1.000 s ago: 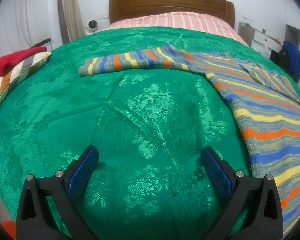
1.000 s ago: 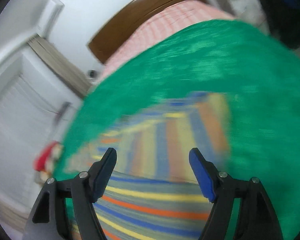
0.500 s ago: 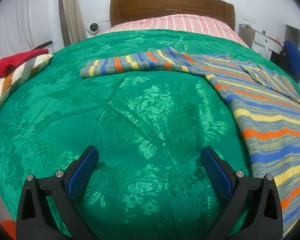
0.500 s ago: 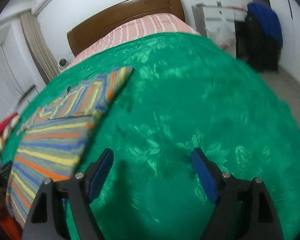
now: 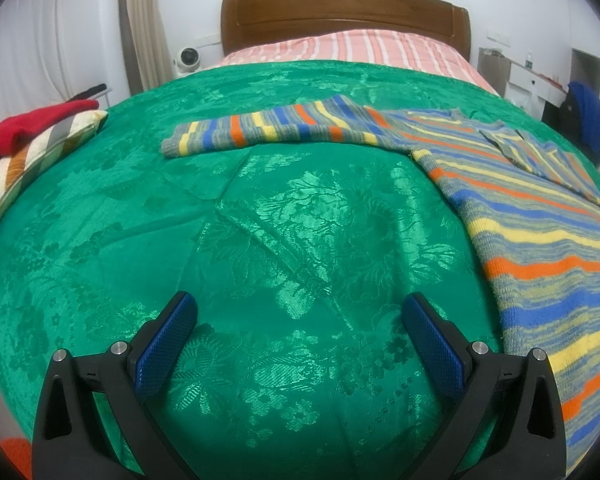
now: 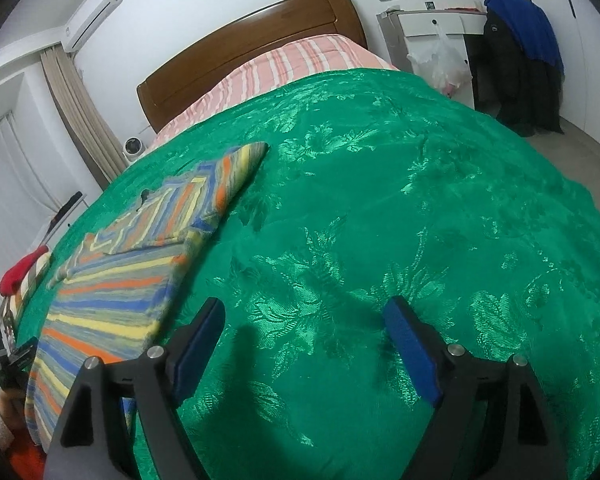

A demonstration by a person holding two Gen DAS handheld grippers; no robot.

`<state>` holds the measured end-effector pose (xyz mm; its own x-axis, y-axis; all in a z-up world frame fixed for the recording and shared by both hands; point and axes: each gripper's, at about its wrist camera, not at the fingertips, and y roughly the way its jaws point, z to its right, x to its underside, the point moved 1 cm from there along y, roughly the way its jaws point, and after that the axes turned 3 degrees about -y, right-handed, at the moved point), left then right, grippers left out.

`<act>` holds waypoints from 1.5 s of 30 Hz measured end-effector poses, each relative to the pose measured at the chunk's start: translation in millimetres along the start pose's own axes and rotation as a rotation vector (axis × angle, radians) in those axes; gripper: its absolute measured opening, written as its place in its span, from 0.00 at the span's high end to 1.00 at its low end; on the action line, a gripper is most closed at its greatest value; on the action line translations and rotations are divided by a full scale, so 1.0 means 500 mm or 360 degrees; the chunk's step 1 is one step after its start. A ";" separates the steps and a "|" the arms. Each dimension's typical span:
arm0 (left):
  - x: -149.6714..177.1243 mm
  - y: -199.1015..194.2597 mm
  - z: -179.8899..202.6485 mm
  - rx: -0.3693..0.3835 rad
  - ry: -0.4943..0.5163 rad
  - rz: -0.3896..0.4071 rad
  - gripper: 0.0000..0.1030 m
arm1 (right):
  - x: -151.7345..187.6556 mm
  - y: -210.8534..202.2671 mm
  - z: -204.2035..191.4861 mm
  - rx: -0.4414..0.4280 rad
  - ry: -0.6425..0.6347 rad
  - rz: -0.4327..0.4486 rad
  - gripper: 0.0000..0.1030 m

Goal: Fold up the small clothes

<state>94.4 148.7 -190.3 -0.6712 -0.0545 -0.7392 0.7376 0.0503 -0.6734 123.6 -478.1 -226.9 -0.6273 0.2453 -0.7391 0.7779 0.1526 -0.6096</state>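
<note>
Surface: a bed under a green damask bedspread [image 5: 300, 216], a pink striped sheet [image 5: 340, 46] at its head.
Room: wooden headboard [image 5: 344, 12], white walls, curtain [image 5: 140, 28].
Sweater: striped sweater [image 5: 540, 248] lies flat toward the bedspread's right edge, one sleeve stretched left, the other folded over its chest.
Around: striped pillow [image 5: 40, 148] and red cloth [image 5: 32, 126] at the left edge.
Left gripper [image 5: 300, 316]: jaws wide apart, empty, over bare bedspread.
Right gripper [image 6: 304, 320]: wide apart, empty, beside the sweater's hem.

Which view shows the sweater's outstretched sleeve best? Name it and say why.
The left wrist view. There the striped sleeve lies full length across the green bedspread, cuff to shoulder. The right wrist view shows the sweater foreshortened, with only the other sleeve folded over its body.
</note>
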 end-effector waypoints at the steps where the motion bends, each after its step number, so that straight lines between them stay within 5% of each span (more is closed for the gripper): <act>1: 0.000 0.000 0.000 0.0000 0.0000 0.0000 0.00 | 0.000 0.000 -0.001 0.0002 -0.0002 0.0000 0.20; 17: -0.002 0.001 -0.001 0.0001 -0.0002 -0.0013 0.00 | 0.001 0.001 -0.003 0.0003 -0.0001 0.0001 0.20; 22: -0.033 -0.012 -0.026 0.0120 -0.0070 -0.0260 0.01 | 0.001 0.001 -0.004 0.0004 -0.0002 0.0000 0.20; 25: -0.079 -0.035 -0.084 0.0296 -0.0261 -0.0279 0.01 | 0.001 0.001 -0.003 0.0002 0.0000 0.0001 0.20; 29: -0.156 -0.018 -0.216 0.0525 -0.0770 -0.0227 0.01 | 0.001 0.000 -0.003 -0.0010 0.0006 0.0009 0.20; 33: -0.195 0.124 -0.288 0.0723 -0.1087 -0.0428 0.04 | 0.000 -0.001 -0.005 -0.0020 0.0011 0.0014 0.19; 37: -0.223 0.225 -0.303 0.0754 -0.1264 -0.0380 0.11 | -0.001 -0.001 -0.003 -0.0016 0.0009 0.0014 0.19; 39: -0.245 0.256 -0.312 0.0745 -0.1356 -0.0284 0.27 | -0.001 -0.001 -0.005 -0.0012 0.0007 0.0012 0.19; 40: -0.248 0.270 -0.318 0.0735 -0.1404 -0.0269 0.52 | 0.000 0.001 -0.005 -0.0010 0.0006 0.0011 0.19; 41: -0.248 0.286 -0.329 0.0678 -0.1466 -0.0277 0.94 | 0.000 0.002 -0.004 -0.0010 0.0006 0.0011 0.19; 43: -0.243 0.280 -0.326 0.0568 -0.1473 -0.0265 0.94 | 0.000 0.001 -0.004 -0.0012 0.0006 0.0012 0.19; 45: -0.274 0.252 -0.300 0.0468 -0.1287 -0.0231 0.94 | 0.000 0.001 -0.004 -0.0012 0.0006 0.0011 0.19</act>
<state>268.3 312.0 -174.6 -0.5840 -0.7371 -0.3401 0.7129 -0.2653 -0.6491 124.2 -475.9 -226.6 -0.6216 0.2500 -0.7424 0.7826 0.1578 -0.6021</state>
